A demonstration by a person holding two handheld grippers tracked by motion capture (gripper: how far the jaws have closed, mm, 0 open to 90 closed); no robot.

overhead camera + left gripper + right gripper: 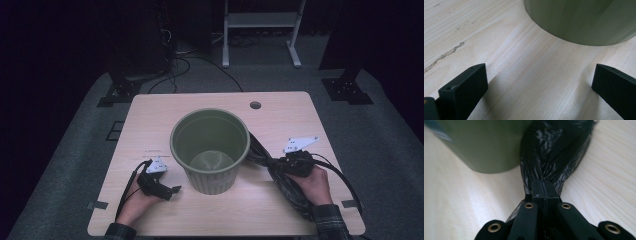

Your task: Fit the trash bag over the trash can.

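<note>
The black plastic bag (554,152) lies bunched on the table, touching the right side of the green bin (210,145). The right gripper (543,188) is clamped on it, so the bag is being picked up. Left of the bin, the left gripper (536,82) rests wide open and empty. Next, I think, the bag must be raised and spread over the bin's rim.

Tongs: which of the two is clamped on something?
The right tongs, shut on the black plastic bag beside the green bin. The left tongs stand wide open over bare table, short of the bin.
</note>
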